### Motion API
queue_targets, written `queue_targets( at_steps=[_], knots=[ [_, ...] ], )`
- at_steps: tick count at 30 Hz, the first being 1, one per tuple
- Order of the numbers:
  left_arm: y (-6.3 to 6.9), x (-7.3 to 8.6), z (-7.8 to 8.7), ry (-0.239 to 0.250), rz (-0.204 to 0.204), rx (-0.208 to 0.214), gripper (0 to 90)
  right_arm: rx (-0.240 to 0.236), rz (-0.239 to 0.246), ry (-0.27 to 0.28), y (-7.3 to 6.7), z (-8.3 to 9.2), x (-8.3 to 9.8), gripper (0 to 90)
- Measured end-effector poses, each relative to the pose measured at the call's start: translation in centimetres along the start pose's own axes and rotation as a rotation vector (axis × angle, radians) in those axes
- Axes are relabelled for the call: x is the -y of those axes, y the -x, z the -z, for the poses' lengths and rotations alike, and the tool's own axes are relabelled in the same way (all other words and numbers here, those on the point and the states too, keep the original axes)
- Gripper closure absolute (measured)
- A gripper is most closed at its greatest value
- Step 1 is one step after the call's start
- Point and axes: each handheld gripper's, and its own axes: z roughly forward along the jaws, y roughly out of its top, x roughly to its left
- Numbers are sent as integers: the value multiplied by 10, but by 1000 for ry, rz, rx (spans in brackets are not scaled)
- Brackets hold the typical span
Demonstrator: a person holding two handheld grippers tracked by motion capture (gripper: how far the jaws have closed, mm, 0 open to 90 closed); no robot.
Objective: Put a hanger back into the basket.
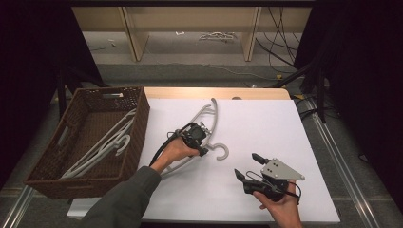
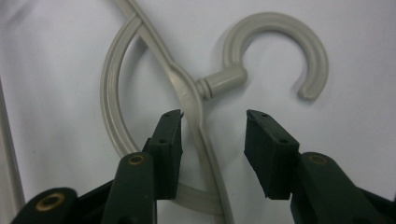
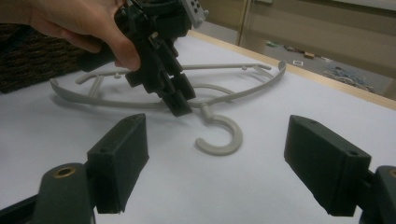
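- From the high view, a pale grey plastic clothes hanger is lying flat on the white-topped bench, near its middle, with its hook pointing toward the person. The left gripper is hovering right over the hanger's neck, while the right gripper is waiting nearer the person's edge, well apart from the hanger, its jaws spread and gripping nothing. At the left end a brown woven wicker basket is holding more pale hangers.
- In the left gripper view, the left gripper is looking straight down on the hanger, its jaws released and standing either side of the thin bar just below the hook's collar. I cannot tell whether the left-hand jaw is brushing the bar; nothing is pinched.
- In the right gripper view, the right gripper is sitting low with jaws wide, empty, looking across the bench at the hanger and at the left gripper tipped down over the neck.
- To my eye the hanger is looking light, stiff and rather slick, so it is likely to swing or slide in a loose hold. The neck beside the hook seems the sensible place to pinch: narrow enough for the jaws and close to the balance point.
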Motion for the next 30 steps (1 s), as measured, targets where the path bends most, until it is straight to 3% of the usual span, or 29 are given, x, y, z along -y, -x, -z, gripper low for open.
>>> queue_targets(
  at_steps=[4, 12, 24, 27, 29, 30],
  knots=[
    [-4, -2, -4, -37, -4, 5, 603, -1, 0, 9, 0, -1, 1, 227],
    [-7, -3, -7, -43, 28, 34, 689, -2, 2, 6, 0, -1, 1, 227],
    [-8, -7, -8, -64, 36, 22, 761, -13, 6, -3, -2, -2, 0, 226],
    [-12, -7, -8, -58, 59, 37, 782, -5, 5, 8, -1, -2, 0, 226],
    [-18, -6, -8, -48, 96, 58, 803, -8, 4, 3, 0, -2, 0, 226],
    [-20, -5, -8, -36, 85, 67, 819, -10, -11, 0, -1, -1, 0, 226]
  ],
)
